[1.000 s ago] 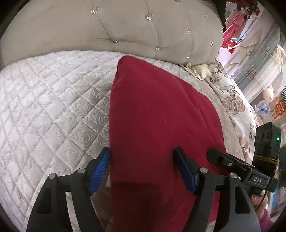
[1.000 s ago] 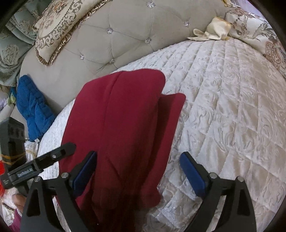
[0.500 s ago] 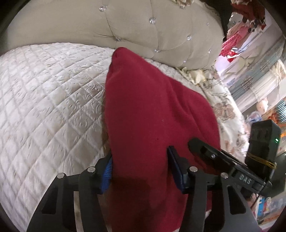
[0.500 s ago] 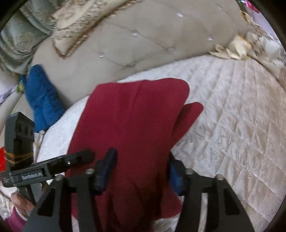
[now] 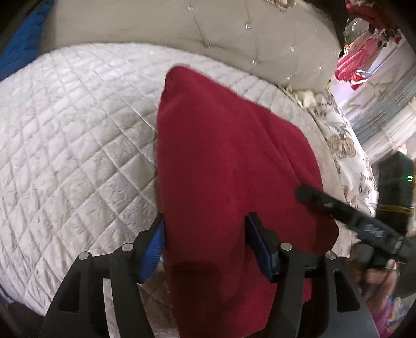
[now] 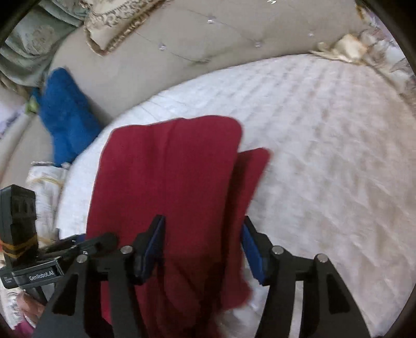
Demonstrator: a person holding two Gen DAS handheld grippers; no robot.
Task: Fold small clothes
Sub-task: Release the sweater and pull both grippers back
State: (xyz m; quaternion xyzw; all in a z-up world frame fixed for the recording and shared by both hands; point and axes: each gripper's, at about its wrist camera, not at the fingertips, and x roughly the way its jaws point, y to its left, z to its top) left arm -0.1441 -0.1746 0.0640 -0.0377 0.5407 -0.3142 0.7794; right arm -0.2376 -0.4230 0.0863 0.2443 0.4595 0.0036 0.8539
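A dark red garment (image 5: 223,166) lies folded lengthwise on the white quilted bed (image 5: 72,135). My left gripper (image 5: 208,249) is shut on its near left edge, cloth bunched between the blue pads. In the right wrist view the same garment (image 6: 169,176) stretches away from me, with a narrower layer showing at its right side. My right gripper (image 6: 202,249) is shut on its near right edge. The near hem is lifted off the bed. The other gripper shows at the side of each view.
A beige tufted headboard (image 5: 182,31) runs along the far side. A blue cloth (image 6: 65,111) lies at the bed's left end, patterned pillows (image 6: 111,23) above it. A floral cover (image 5: 345,145) and a cream cloth (image 6: 345,49) lie at the right end.
Both grippers have closed from wide open onto the near edge of the red garment and lifted it a little. The cameras tilted upward and the garment's far part stays flat.
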